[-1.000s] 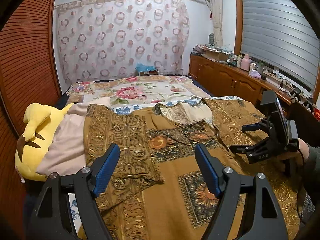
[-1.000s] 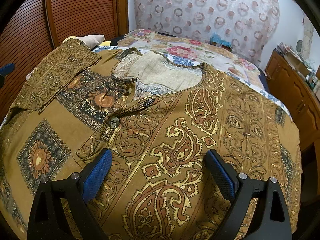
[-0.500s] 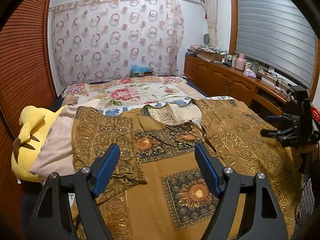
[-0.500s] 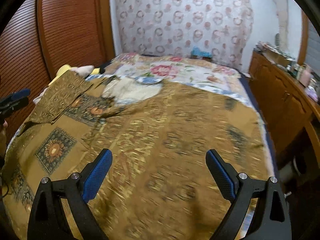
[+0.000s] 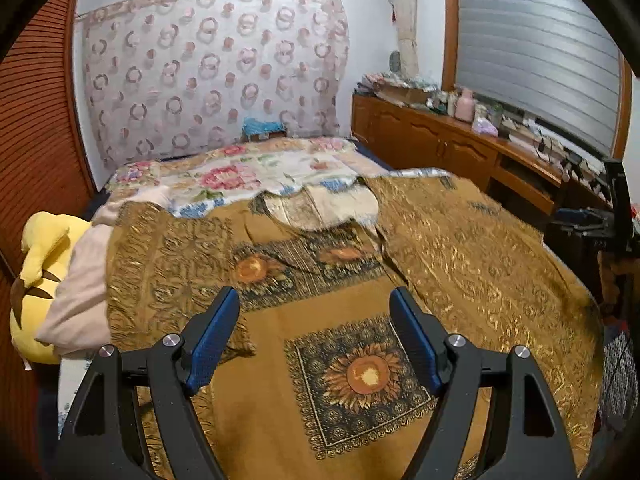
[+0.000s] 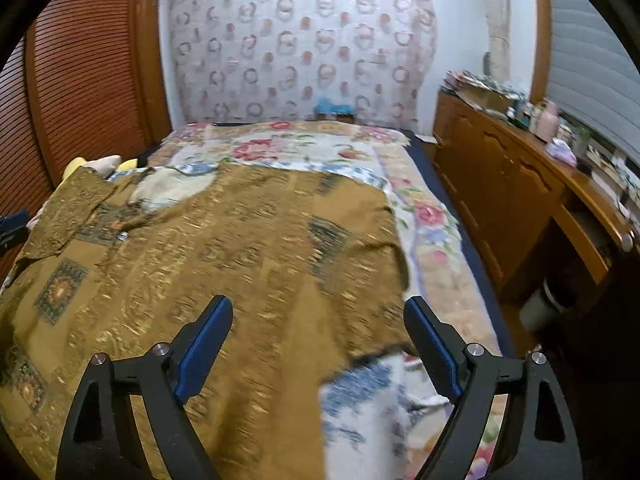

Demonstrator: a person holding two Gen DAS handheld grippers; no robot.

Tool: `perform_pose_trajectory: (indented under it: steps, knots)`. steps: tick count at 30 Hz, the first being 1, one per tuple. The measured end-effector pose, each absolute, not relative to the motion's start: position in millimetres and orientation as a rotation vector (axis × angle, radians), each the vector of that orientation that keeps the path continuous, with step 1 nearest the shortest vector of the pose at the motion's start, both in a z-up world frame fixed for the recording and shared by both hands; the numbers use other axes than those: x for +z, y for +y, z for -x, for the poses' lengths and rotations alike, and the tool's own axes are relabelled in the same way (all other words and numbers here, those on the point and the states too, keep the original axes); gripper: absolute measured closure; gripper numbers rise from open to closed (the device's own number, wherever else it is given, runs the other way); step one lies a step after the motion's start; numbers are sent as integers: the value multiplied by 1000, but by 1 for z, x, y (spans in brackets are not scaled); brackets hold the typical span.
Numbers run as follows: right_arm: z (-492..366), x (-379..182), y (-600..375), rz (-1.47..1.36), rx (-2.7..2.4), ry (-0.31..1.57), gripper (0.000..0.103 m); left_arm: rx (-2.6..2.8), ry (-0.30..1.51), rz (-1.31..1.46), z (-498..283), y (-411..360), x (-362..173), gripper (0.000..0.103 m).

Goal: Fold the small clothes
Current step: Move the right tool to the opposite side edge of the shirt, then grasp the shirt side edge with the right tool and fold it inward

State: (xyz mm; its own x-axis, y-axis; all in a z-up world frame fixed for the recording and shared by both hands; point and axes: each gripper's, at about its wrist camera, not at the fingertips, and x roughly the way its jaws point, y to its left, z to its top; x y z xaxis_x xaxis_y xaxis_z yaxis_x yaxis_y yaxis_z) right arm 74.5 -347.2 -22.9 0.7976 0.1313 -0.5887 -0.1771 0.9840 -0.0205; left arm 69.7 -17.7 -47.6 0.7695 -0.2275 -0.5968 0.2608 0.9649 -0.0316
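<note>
Mustard-brown sunflower-print shirt [image 5: 360, 280] lies flat on floral bedspread [image 6: 432, 216] | my right gripper [image 6: 318, 340] has swung to its 3 o'clock sleeve edge, empty, wide | left gripper [image 5: 314, 336] wide, hovering | next fold pending

The right gripper [image 6: 318, 344] now sits farther back and to the right, above the brown patterned shirt's [image 6: 248, 248] right sleeve edge rather than its chest, with the floral bedspread [image 6: 432, 248] newly showing. In the left wrist view it has slid to the frame's right edge.
</note>
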Motion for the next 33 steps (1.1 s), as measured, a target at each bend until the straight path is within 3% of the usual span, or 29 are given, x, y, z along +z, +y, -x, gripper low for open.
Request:
perform_pose_trajectory:
  steps: [15, 23, 30, 33]
  knots:
    - [-94, -37, -389, -71, 141, 763, 39, -315, 822, -92, -91, -34, -90, 25]
    - [-109, -35, -394, -101, 155, 790, 56, -317, 885, -107, -101, -40, -102, 25]
    - [-123, -44, -386, -71, 180, 791, 79, -307, 897, -143, -101, -46, -105, 21]
    - [-121, -43, -379, -3, 161, 784, 84, -314, 901, -143, -101, -46, -105, 19]
